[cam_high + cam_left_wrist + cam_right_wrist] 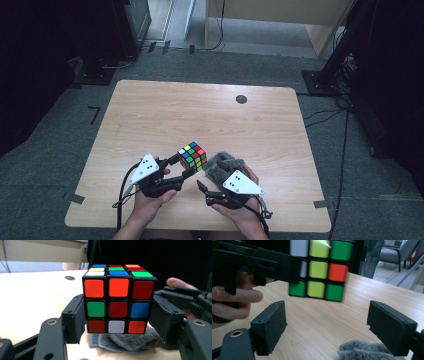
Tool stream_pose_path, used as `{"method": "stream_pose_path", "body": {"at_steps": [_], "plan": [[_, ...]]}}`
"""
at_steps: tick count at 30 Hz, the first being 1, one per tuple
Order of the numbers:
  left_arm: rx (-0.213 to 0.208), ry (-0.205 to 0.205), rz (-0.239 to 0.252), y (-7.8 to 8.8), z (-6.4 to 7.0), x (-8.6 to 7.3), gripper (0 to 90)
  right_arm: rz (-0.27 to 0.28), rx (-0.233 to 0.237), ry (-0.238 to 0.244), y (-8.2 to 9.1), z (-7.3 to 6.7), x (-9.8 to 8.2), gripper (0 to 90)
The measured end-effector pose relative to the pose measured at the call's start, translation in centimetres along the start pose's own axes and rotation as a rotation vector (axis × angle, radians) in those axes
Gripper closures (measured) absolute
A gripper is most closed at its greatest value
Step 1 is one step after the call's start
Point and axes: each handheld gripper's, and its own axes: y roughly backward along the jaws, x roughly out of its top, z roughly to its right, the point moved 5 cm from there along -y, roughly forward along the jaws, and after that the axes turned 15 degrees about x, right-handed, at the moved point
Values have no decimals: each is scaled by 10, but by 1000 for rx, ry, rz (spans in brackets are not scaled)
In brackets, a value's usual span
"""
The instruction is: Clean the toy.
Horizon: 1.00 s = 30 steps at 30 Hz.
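Here, on the left, the left gripper [186,165] is clamped on the puzzle cube [193,156], its two black jaws pressing the cube's opposite sides and holding it up off the wooden table [165,115], above the near middle of it. Just right of the cube a grey cloth [223,166] lies on the table, partly under the cube in the left gripper view. Further right, the right gripper [200,186] sits low over the near edge beside the cloth, its jaws spread wide with nothing between them.
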Motion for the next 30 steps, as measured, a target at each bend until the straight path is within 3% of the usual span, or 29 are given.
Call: {"method": "stream_pose_path", "body": {"at_steps": [6,9,13,15,22,27,30], "plan": [[-27,-13,-26,-3,23,-4,349,12,-33,31,-5,-7,1,176],[-38,-29,-15,-2,31,-4,348,38,-73,34,-2,-7,2,241],[-65,23,-25,-3,30,-4,346,61,-104,90,2,-11,5,319],[-77,40,-35,-3,27,-4,343,66,-108,93,3,-9,5,346],[-98,47,-32,-3,21,-1,277,36,-101,90,5,-4,3,349],[-70,29,-10,0,7,3,147,13,-106,39,12,10,-1,349],[-44,-55,-26,-3,-1,-3,126,8,-59,-36,20,22,-1,349]]}}
